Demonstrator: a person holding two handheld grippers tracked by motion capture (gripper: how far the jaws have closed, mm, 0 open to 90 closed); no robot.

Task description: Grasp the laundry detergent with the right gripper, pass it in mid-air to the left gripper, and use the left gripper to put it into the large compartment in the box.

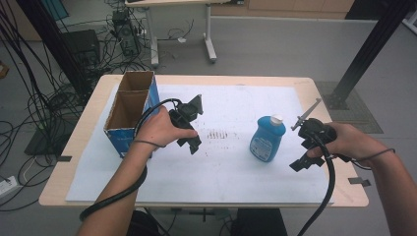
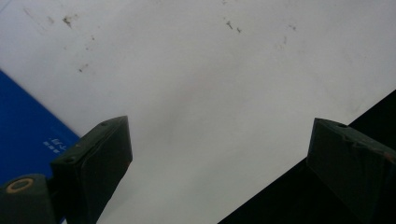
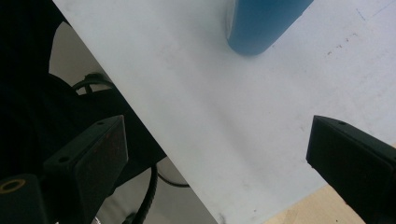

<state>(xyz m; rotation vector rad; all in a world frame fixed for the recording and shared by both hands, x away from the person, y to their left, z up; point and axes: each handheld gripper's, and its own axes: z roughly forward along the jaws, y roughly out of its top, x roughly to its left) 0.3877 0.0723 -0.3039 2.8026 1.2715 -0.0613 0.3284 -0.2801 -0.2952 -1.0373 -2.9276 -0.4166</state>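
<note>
A blue bottle [image 1: 268, 138] with a white cap stands upright on the white sheet [image 1: 221, 167], right of centre. Its base [image 3: 261, 23] shows at the top of the right gripper view. My right gripper [image 1: 306, 156] hangs to the right of the bottle, apart from it, jaws wide open over bare sheet [image 3: 219, 140]. My left gripper [image 1: 192, 142] is held above the sheet's middle, next to a blue cardboard box [image 1: 132, 112] with an open top. Its jaws [image 2: 219, 154] stand wide open with nothing between them; a corner of the box [image 2: 23, 135] shows at the left.
The wooden table's edge [image 1: 339, 196] frames the white sheet. Small dark marks [image 1: 219, 133] dot the sheet's centre. Black cables [image 1: 29, 98] lie on the floor to the left, and a dark post [image 1: 364, 54] rises at the right.
</note>
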